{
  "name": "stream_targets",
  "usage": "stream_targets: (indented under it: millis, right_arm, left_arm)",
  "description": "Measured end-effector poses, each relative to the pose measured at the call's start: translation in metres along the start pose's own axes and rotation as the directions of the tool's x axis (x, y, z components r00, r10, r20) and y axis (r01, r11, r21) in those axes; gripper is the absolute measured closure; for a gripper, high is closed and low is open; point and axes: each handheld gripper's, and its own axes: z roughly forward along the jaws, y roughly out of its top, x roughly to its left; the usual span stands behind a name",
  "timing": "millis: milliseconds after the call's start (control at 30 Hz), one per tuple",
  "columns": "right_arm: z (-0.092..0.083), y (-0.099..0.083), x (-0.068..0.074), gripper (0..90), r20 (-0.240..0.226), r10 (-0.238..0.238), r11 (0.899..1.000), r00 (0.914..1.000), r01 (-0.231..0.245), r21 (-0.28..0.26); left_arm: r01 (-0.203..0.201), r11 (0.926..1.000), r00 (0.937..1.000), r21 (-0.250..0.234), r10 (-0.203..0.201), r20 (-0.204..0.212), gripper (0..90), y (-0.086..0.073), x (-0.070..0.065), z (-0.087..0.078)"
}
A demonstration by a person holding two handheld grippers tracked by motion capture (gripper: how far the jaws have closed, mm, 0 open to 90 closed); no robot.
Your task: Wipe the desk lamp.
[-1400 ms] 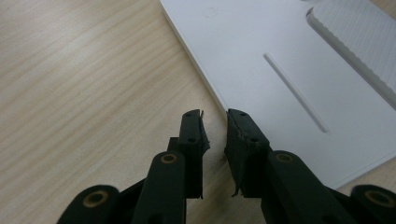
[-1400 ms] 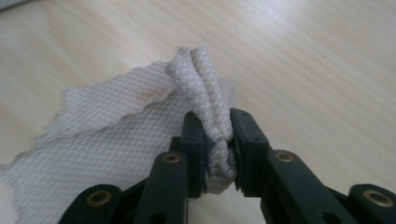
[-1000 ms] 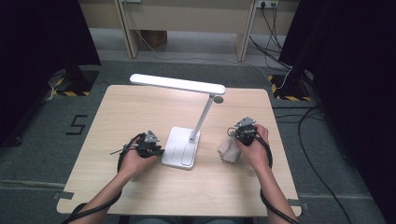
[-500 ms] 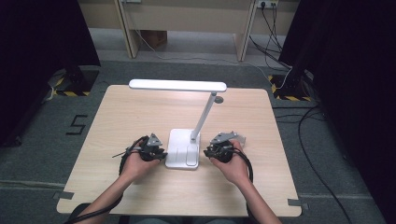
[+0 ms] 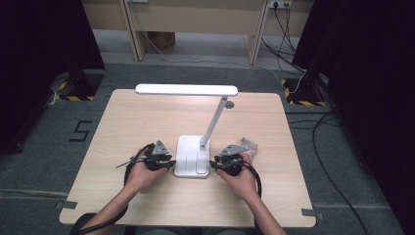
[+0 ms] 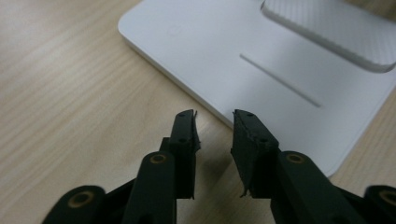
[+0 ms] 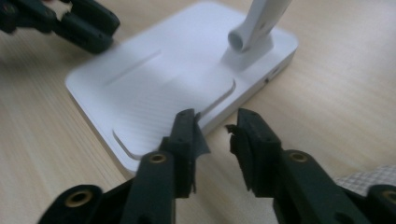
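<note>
Both forearms reach in low over the desk (image 5: 122, 117). The left gripper (image 5: 169, 163) and right gripper (image 5: 214, 165) flank the white lamp base (image 5: 188, 159) at mid-desk, jaws just opened partway, nothing between them. Grey floor, trailing cables around.

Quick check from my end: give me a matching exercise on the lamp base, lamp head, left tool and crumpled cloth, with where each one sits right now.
Things:
1. lamp base
2. lamp head
3. left tool
4. crumpled cloth

Places:
A. lying on the table behind the right tool
B. a long bar raised over the far half of the table
C. flat on the table between the two tools
D. jaws apart with nothing between them, at the base's left edge

Pairs: 1-C, 2-B, 3-D, 4-A
</note>
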Motion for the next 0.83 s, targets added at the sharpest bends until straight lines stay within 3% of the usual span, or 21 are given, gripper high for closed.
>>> stream_targets:
  millis: [100,267,467,633,767,833]
  right_arm:
    - [-0.019,-0.008,-0.004,58.7,0.050,0.005,0.999,0.9988,-0.003,-0.050]
    - [-0.057,-0.036,-0.014,52.9,0.100,0.046,0.991,0.9940,-0.033,-0.127]
    - [-0.098,-0.070,-0.020,50.7,0.158,0.099,0.980,0.9825,-0.068,-0.187]
    - [-0.107,-0.088,-0.016,49.9,0.179,0.139,0.971,0.9739,-0.099,-0.220]
    - [-0.109,-0.090,-0.014,49.4,0.201,0.139,0.968,0.9698,-0.091,-0.233]
    - [-0.109,-0.090,-0.017,49.4,0.199,0.147,0.963,0.9689,-0.094,-0.251]
  left_arm:
    - [0.000,0.9995,0.9995,-0.031,-0.001,-0.033,59.6,-0.008,0.005,-0.015]
    - [0.056,0.9940,0.9954,-0.094,-0.063,-0.073,51.2,-0.032,0.018,-0.047]
    - [0.144,0.9820,0.9784,-0.122,-0.160,-0.131,47.1,-0.063,0.032,-0.079]
    - [0.204,0.9641,0.9586,-0.170,-0.232,-0.165,45.8,-0.083,0.029,-0.087]
    - [0.202,0.9553,0.9567,-0.216,-0.240,-0.165,44.2,-0.085,0.028,-0.090]
    - [0.191,0.9554,0.9575,-0.225,-0.232,-0.172,44.1,-0.085,0.030,-0.089]
